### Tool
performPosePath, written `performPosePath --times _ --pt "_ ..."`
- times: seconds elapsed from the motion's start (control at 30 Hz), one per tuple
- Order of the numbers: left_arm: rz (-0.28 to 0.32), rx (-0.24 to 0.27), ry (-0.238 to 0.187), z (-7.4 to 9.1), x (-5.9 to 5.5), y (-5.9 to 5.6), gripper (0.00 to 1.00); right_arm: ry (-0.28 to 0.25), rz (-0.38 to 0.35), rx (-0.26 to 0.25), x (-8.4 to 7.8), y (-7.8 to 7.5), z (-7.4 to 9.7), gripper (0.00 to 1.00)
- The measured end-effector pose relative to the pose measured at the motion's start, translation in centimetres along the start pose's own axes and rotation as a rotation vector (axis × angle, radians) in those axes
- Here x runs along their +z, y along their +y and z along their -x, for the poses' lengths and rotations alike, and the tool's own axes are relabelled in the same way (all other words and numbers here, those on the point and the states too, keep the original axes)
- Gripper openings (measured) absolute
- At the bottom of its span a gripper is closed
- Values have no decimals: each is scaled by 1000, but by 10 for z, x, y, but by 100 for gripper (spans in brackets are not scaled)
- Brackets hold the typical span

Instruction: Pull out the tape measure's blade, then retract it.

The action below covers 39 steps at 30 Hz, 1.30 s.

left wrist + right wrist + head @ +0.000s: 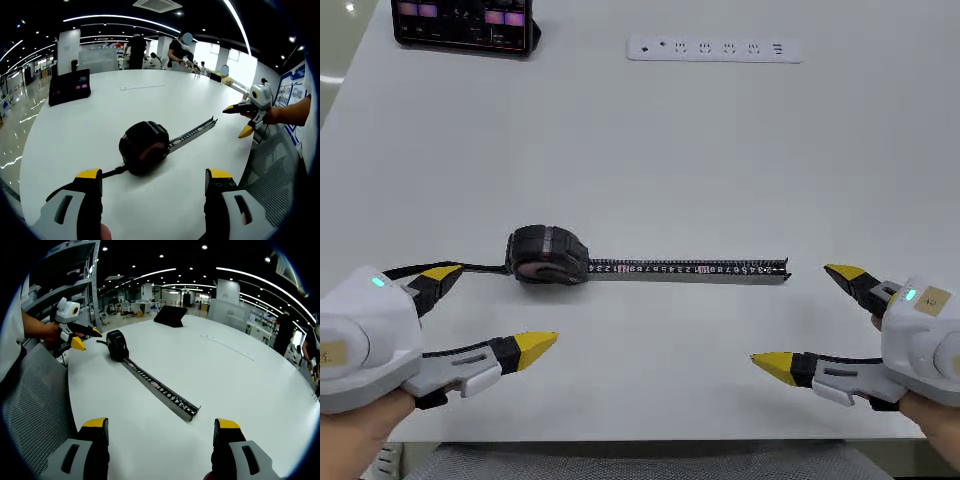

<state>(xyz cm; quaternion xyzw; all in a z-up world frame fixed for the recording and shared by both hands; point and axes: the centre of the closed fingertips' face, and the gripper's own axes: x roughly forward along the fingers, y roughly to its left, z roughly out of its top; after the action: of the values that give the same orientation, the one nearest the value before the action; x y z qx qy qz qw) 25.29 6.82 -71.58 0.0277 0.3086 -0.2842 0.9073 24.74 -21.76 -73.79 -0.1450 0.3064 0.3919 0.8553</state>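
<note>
White desk (pixel 620 130) carries the tape case (pixel 547 256) just ahead of the left hand-held gripper (pixel 502 306), its blade (pixel 690 268) already out and lying crosswise toward the right hand-held gripper (pixel 795 315), both spread wide, empty, touching nothing, so retracting likely falls to the left.

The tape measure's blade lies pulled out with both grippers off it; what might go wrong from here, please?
Neither the open left gripper nor the open right gripper holds the black round tape measure case, so it may slide on the white table during retraction. The extended dark blade could snap back fast and whip.
</note>
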Motion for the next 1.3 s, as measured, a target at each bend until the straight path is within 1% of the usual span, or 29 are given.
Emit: performPosePath --times 0.17,0.33,0.53,0.77,1.0,1.17,1.3 --pt "9 11 -7 -7 5 0 81 0 3 2 1 -2 -1 84" --pt "30 19 -16 -14 9 1 81 -1 3 -1 2 -5 -2 84" --pt "56 14 -20 -24 13 -3 81 1 2 -1 2 -8 -3 84" --pt "71 11 -25 -35 16 -5 81 3 3 1 2 -8 -4 84" --pt "92 8 -25 -41 14 -7 81 6 9 -1 2 -9 -4 84" --pt "103 5 -31 -44 15 -11 80 9 7 1 2 -9 -5 83" --pt "126 12 -40 -45 16 -9 80 11 9 3 1 -9 -5 82"
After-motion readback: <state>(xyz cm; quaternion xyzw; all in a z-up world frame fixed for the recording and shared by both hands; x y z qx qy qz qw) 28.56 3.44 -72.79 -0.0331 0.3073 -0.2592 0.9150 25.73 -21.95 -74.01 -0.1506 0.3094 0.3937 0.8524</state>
